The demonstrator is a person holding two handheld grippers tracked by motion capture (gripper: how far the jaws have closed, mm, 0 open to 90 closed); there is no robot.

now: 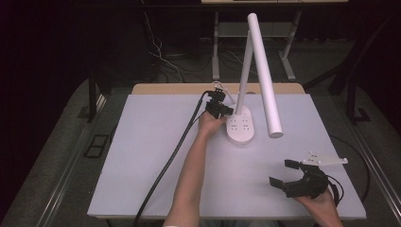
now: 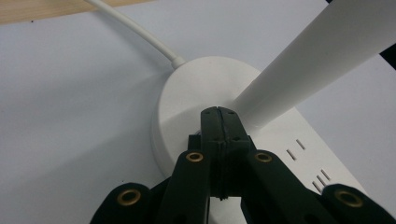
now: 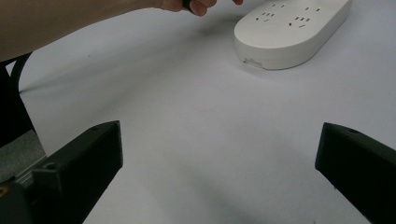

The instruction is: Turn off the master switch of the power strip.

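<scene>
**Closed left gripper pressed to the lamp base**

The white desk lamp (image 1: pixel 241 125) stands at the far middle of the table (image 1: pixel 142 165). Its oval base carries rows of socket slots; a slim stem rises from it, and a long tube head slopes down toward the right. The left gripper (image 2: pixel 218 112), jaws fully together and holding nothing, touches the base beside the stem. The right gripper (image 1: pixel 283 172) rests well nearer than the lamp, to its right, jaws wide apart and empty.
</scene>
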